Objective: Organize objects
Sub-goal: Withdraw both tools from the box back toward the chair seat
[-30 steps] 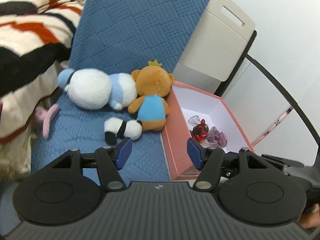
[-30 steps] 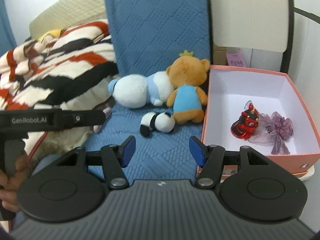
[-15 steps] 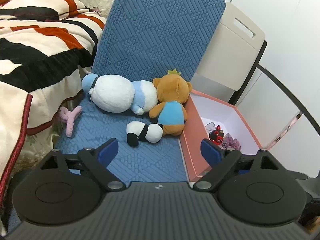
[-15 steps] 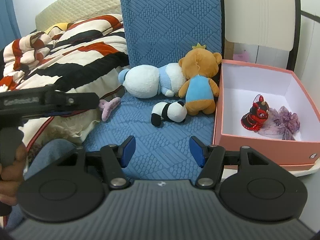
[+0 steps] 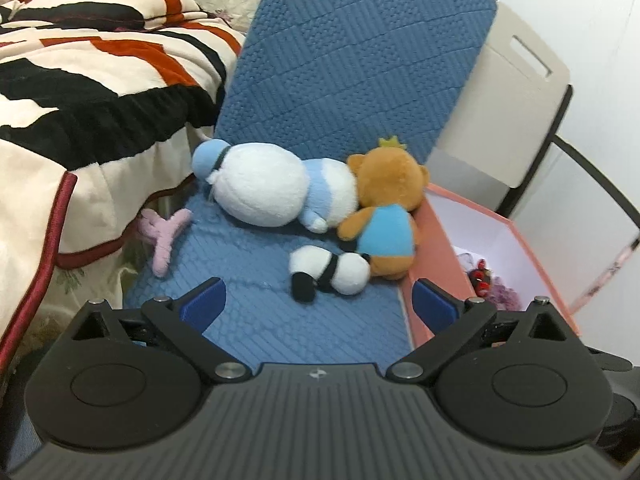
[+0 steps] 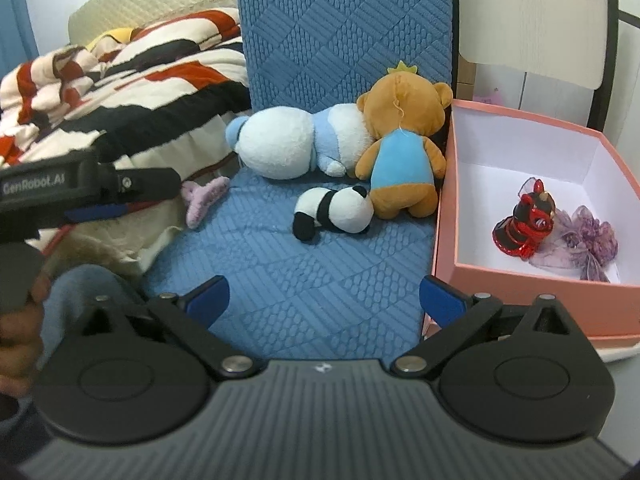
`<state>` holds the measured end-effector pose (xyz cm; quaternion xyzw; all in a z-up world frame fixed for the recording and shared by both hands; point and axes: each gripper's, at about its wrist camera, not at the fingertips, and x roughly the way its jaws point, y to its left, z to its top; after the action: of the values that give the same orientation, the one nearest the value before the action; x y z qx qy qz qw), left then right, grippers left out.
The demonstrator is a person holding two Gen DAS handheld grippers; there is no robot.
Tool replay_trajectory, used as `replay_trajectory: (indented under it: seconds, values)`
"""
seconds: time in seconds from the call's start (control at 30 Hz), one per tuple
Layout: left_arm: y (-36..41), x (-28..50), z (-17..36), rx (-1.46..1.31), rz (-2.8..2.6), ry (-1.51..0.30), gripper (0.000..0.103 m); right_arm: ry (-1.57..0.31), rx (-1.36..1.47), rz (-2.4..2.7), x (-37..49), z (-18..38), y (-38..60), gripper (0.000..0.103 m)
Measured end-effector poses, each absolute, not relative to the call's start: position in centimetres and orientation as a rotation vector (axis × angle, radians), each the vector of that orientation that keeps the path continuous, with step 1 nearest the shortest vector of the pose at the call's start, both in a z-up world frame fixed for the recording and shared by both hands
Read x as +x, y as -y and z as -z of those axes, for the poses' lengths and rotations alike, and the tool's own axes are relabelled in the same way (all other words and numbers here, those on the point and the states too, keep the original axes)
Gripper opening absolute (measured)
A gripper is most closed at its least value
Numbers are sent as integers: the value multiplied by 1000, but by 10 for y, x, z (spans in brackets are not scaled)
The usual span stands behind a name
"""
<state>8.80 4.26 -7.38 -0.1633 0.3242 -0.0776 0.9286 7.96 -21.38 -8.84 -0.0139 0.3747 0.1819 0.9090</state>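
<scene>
Your right gripper [image 6: 324, 294] and left gripper [image 5: 318, 299]: jaws just opened wide, both empty. Small black-and-white plush panda [image 6: 334, 214] ahead; pink cardboard box [image 6: 516, 276] beside it. Grab next, probably.

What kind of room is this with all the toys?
Probably a bedroom. A bed with a striped blanket stands beside a chair with a blue cover, and soft toys such as a teddy bear and a little panda lie on the seat.

A panda plush [image 6: 334, 213] is seen lying on the blue cushion [image 6: 304, 280], touching the brown bear [image 6: 402, 148] beside the pink box [image 6: 520, 284].
</scene>
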Motion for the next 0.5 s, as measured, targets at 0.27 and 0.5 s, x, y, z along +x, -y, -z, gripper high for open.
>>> replay_trajectory:
  seconds: [0.27, 0.5]
  values:
    - [-48, 140, 108, -268, 99, -686, 101, -776, -112, -351, 115, 116, 198, 103]
    - [-45, 186, 146, -120, -16, -748, 101, -742, -197, -356, 129, 125, 184, 103]
